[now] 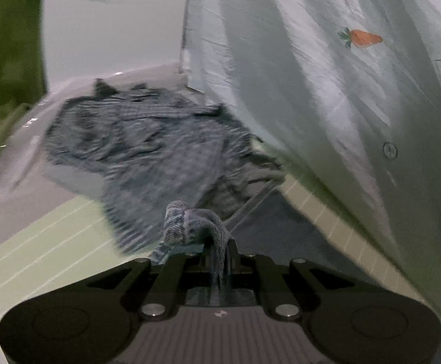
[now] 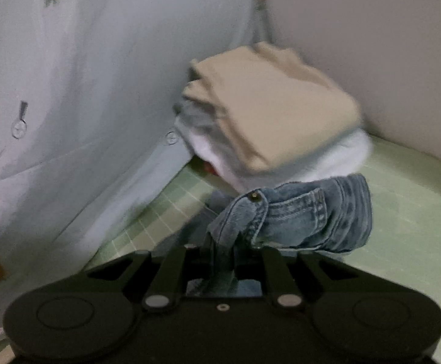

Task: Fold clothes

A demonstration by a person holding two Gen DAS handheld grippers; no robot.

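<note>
Left tool [image 1: 218, 251] clamped on bunched denim garment [image 1: 147, 151], rest of it blurred, spread over green gridded surface [image 1: 38, 257]. Right tool [image 2: 223, 251] clamped on denim edge with rivet and stitched seam, fold hanging just past fingertips. Pale carrot-print shirt [image 2: 83, 91] hangs between both views. Folded stack, beige piece [image 2: 275, 103] on top, sits near far corner of surface by wall.

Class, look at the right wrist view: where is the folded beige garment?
The folded beige garment tops a stack of clothes, centre-right, against the wall, right of the pale carrot-print fabric and behind the denim.
</note>
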